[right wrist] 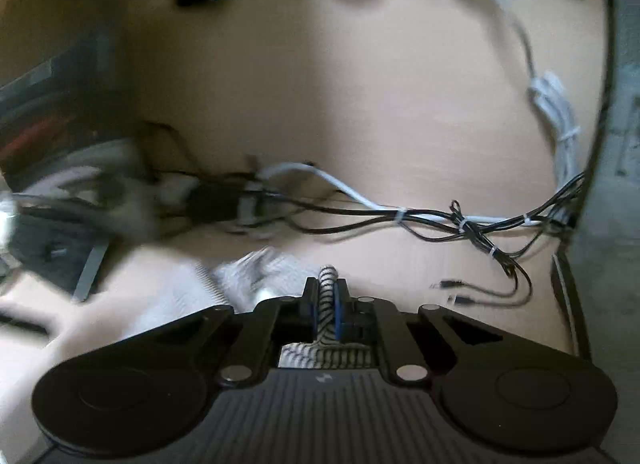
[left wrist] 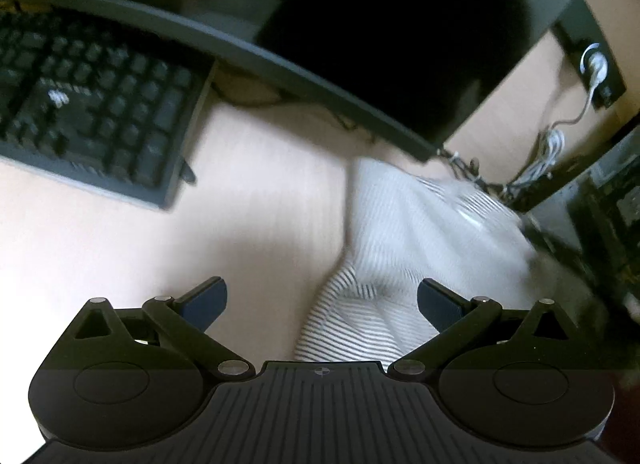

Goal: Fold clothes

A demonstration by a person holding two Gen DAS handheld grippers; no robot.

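Note:
A white garment with thin dark stripes [left wrist: 400, 232] lies bunched on the pale wooden desk [left wrist: 260, 199], blurred by motion. In the left wrist view my left gripper [left wrist: 322, 300] stands open above its near end; the cloth runs between the wide-apart fingers without either pad touching it. In the right wrist view my right gripper [right wrist: 327, 296] is shut on a pinched fold of the striped garment [right wrist: 328, 284]. The rest of that cloth trails off to the left in a blur.
A black keyboard [left wrist: 88, 103] lies at the left, and a dark monitor [left wrist: 380, 35] stands behind the garment. Black and white cables [right wrist: 440, 219] run across the desk beyond the right gripper. Dark equipment [right wrist: 52, 151] stands at the left of the right wrist view.

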